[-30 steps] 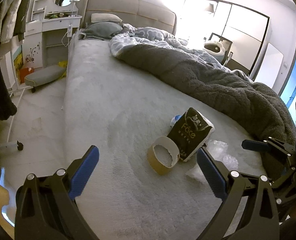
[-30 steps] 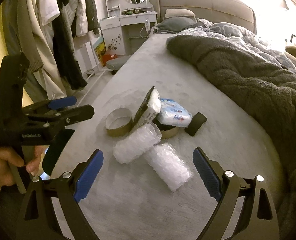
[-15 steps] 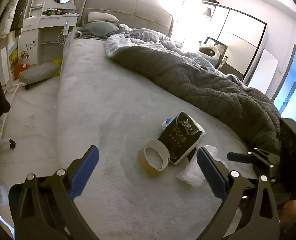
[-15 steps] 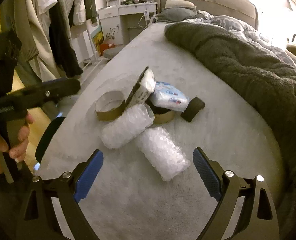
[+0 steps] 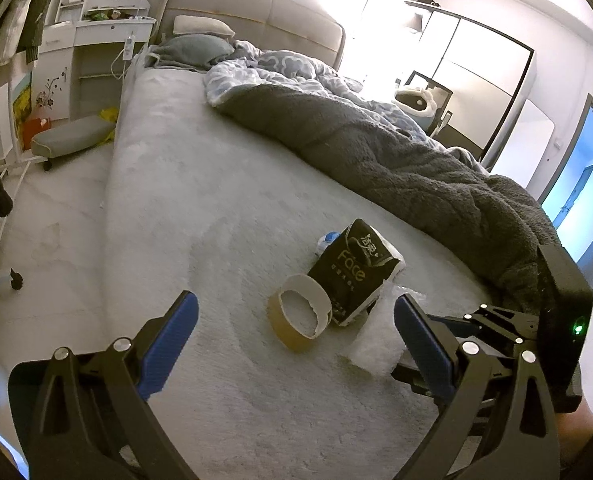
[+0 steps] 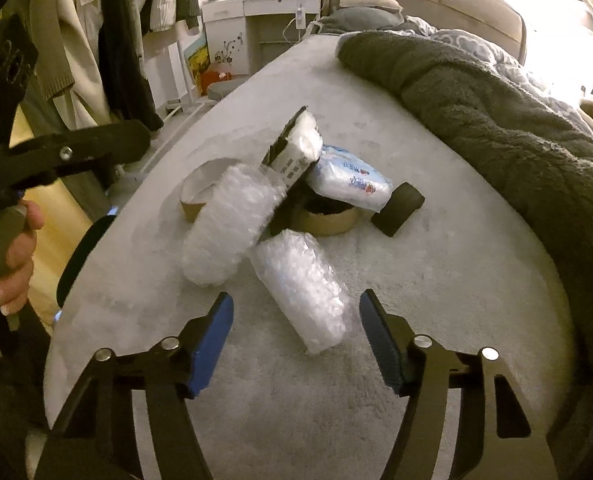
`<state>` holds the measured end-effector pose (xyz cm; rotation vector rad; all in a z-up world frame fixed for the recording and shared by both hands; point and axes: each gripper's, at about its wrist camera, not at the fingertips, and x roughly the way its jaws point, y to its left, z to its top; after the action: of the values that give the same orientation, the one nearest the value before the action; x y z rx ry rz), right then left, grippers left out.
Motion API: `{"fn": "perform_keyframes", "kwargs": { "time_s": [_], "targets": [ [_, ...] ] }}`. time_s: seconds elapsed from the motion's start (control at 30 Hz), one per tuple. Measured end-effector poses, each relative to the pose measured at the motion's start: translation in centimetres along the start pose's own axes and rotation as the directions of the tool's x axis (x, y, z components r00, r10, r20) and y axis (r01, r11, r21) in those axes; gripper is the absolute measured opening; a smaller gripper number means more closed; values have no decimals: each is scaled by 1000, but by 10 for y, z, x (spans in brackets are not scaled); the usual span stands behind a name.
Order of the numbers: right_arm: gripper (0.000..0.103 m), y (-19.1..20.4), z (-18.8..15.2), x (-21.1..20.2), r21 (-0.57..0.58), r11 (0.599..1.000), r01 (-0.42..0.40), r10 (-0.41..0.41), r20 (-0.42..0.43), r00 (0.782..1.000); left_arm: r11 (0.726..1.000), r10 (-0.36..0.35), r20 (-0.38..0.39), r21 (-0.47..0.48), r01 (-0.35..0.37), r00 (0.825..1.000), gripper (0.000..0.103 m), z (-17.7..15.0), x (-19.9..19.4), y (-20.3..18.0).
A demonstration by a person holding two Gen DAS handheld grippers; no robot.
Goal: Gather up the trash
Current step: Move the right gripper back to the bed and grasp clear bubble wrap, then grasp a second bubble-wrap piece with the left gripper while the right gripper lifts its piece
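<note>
Right gripper (image 6: 294, 338) is wide open and empty, with the clear crinkly bubble-wrap roll (image 6: 300, 294) on the grey bed (image 6: 456, 280) right ahead, long axis pointing away. Left gripper (image 5: 296, 336), also open, sits further off.

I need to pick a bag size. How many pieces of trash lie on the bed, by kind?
Bubble wrap rolls: 2
Tape rolls: 2
Tissue packs: 2
Small black item: 1
Total: 7
</note>
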<state>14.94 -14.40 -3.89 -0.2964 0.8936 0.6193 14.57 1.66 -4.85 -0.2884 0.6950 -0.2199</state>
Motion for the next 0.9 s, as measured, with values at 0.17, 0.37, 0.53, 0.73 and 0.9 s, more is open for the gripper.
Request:
{"fn": "perform_keyframes", "kwargs": {
  "time_s": [0.17, 0.37, 0.53, 0.73, 0.9],
  "targets": [
    [47, -3, -2, 3, -2, 1000, 24, -24, -11, 1000, 1000, -1, -6, -3, 1, 1000, 100, -1, 2, 1],
    [39, -5, -1, 0, 13, 999, 34, -34, -5, 999, 1000, 0, -10, -1, 0, 1000, 100, -2, 4, 0],
    [35, -8, -1, -3, 42, 999, 15, -15, 9, 1000, 1000, 5, -14, 5, -5, 1000, 100, -4, 6, -1],
    [35, -17, -1, -9, 104, 994, -31, 28, 32, 999, 1000, 9, -17, 29, -8, 1000, 100, -5, 8, -8],
    [34, -25, -2, -14, 158, 985, -67, 59, 53, 997, 998, 0, -14, 55, 1, 1000, 100, -6, 8, -16]
  ]
}}
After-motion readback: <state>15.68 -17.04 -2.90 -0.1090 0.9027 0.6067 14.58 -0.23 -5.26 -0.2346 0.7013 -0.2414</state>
